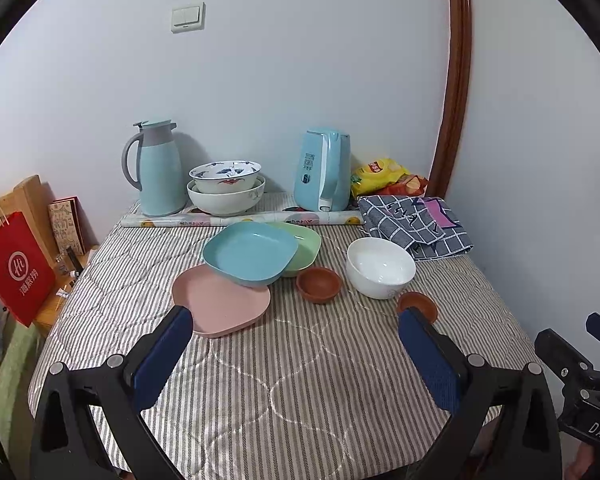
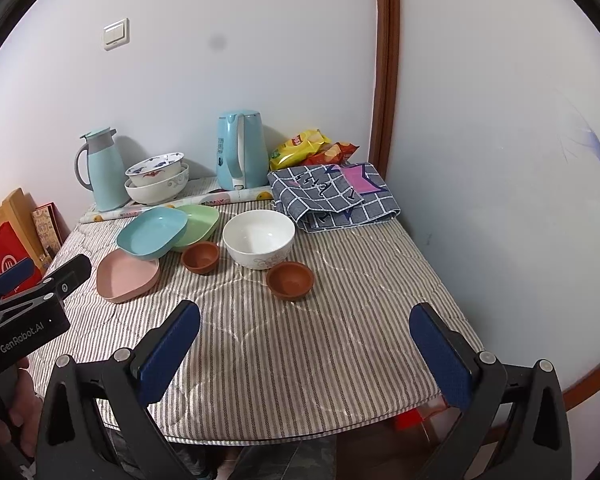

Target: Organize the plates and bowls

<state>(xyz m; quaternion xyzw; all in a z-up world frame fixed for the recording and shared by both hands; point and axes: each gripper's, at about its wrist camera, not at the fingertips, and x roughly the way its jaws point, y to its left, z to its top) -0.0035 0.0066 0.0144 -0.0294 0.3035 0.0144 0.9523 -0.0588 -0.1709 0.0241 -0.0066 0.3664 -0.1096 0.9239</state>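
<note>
On the striped table (image 1: 300, 380) lie a pink plate (image 1: 224, 304), a blue plate (image 1: 250, 252) resting partly on it, and a green plate (image 1: 300, 246) behind. A white bowl (image 1: 380, 266) stands to the right between two small brown bowls (image 1: 319, 285) (image 1: 418, 304). Two patterned bowls (image 1: 226, 188) are stacked at the back. My left gripper (image 1: 296, 320) is open and empty, just in front of the pink plate. My right gripper (image 2: 304, 316) is open and empty, above the table's front, short of the near brown bowl (image 2: 290, 280) and white bowl (image 2: 259, 238).
A blue thermos jug (image 1: 158, 168), a blue kettle (image 1: 322, 170), a rolled mat (image 1: 240, 220), snack bags (image 1: 384, 178) and a folded checked cloth (image 1: 416, 224) line the back. A red bag (image 1: 16, 268) stands left of the table. A wall closes the right side.
</note>
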